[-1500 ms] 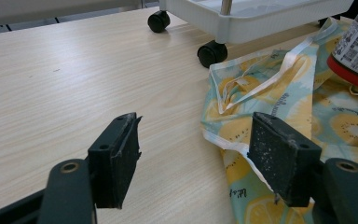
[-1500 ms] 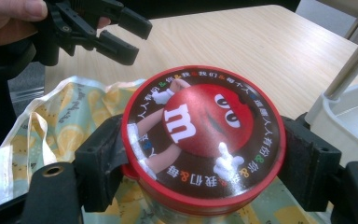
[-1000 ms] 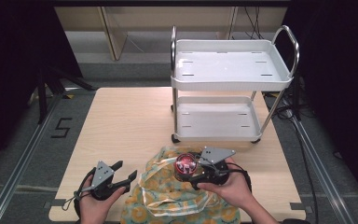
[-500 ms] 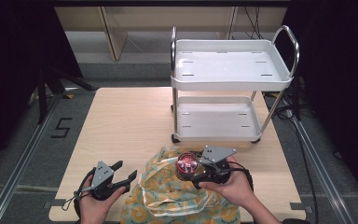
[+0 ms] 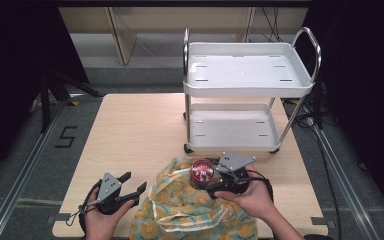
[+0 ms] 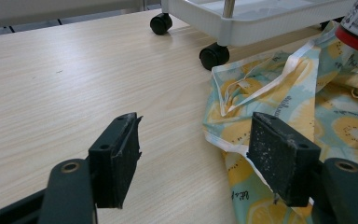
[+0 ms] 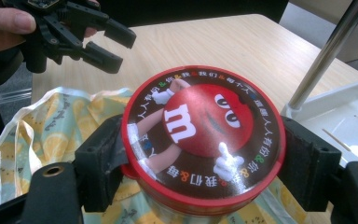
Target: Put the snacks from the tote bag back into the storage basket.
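Gripping red-lidded jar [image 7: 203,144], right claw [image 7: 200,163].

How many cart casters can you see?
3. In the high view, one caster at the cart's near-left corner, one at its near-right, and one at its far-left; a fourth is likely hidden behind the lower shelf.

White "m" on red M&M's character, red jar lid [image 7: 204,140]; ring of Chinese characters "我们" repeated around lid rim. Black "5" on floor [image 5: 66,136] left of table. Small print on jar label, unreadable.
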`<state>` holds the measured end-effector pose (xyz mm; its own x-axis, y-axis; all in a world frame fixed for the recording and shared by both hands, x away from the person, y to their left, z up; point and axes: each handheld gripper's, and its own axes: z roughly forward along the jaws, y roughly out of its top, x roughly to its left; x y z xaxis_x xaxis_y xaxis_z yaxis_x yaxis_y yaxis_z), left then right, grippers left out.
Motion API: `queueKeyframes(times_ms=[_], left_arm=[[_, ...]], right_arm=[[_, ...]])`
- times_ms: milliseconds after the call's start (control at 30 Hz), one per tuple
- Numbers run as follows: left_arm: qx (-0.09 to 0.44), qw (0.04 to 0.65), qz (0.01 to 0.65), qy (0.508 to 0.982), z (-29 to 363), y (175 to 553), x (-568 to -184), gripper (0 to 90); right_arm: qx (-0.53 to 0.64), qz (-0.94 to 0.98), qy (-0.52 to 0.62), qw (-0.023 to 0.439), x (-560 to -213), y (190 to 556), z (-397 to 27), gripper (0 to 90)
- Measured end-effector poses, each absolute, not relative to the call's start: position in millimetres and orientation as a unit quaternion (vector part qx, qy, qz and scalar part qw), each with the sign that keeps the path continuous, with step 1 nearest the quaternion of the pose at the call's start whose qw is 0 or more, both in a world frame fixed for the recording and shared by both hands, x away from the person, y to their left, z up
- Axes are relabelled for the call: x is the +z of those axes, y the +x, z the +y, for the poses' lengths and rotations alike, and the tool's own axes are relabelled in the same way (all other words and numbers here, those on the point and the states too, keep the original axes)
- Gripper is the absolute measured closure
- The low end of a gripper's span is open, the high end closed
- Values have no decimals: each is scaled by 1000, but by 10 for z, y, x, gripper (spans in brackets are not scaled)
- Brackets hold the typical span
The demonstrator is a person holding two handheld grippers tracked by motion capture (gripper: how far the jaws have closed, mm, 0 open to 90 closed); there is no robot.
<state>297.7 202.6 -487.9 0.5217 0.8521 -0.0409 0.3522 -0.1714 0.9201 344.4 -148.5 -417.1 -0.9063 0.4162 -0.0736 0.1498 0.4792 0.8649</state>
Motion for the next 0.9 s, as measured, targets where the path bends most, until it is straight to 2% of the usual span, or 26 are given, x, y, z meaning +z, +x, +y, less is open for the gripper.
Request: queueKeyframes(times_ms=[900], left_arm=[[259, 486, 415, 724, 2036, 2979, -4875, 334]], right_arm=[[494, 839, 170, 151, -4046, 3546, -1497, 261]])
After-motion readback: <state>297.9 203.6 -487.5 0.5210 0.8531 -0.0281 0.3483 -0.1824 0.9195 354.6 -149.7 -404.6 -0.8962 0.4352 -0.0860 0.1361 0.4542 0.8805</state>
